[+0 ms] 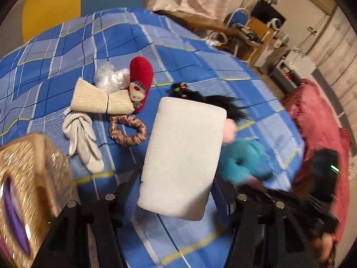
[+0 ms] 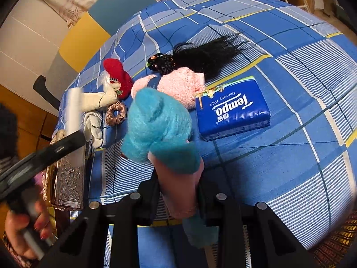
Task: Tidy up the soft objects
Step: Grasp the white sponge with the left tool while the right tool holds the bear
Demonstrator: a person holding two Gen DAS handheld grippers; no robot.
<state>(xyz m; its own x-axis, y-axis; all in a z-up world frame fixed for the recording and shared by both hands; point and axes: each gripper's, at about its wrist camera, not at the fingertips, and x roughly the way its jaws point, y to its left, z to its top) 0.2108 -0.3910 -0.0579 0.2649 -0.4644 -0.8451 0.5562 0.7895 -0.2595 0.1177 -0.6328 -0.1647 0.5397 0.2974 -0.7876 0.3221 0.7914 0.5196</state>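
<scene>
Two items are in hand at this moment and most of the pile is not yet sorted. Nearest, the right gripper [image 2: 178, 192] has its fingers pinched tight on a turquoise and pink plush sock [image 2: 160, 131], lifted above the bed [image 2: 290, 156]. The left gripper [image 1: 176, 192] has a white foam block [image 1: 183, 158] between its fingers, which stand partly spread; whether the pads actually press on the block I cannot tell, as the view is blurred. At the left edge stands a gold embossed box [image 1: 29, 178] with something purple inside, which I judge to be the collecting place, so at most one item looks put away. Just beyond, lying on the blue plaid bedsheet, are a grey glove [image 1: 82, 143], a brown satin scrunchie [image 1: 127, 129], a cream knitted roll [image 1: 100, 100], a red Santa slipper [image 1: 140, 82] and a crinkled clear plastic bag [image 1: 107, 78]. Further out lie a pink fluffy sock [image 2: 180, 84], a blue tissue pack [image 2: 232, 109] and a black hairpiece [image 2: 200, 55] with coloured bands. The tissue pack, seen upside down, reads "Tempo" and "Germany 1929", with Chinese characters too small to read. No other writing is legible.
</scene>
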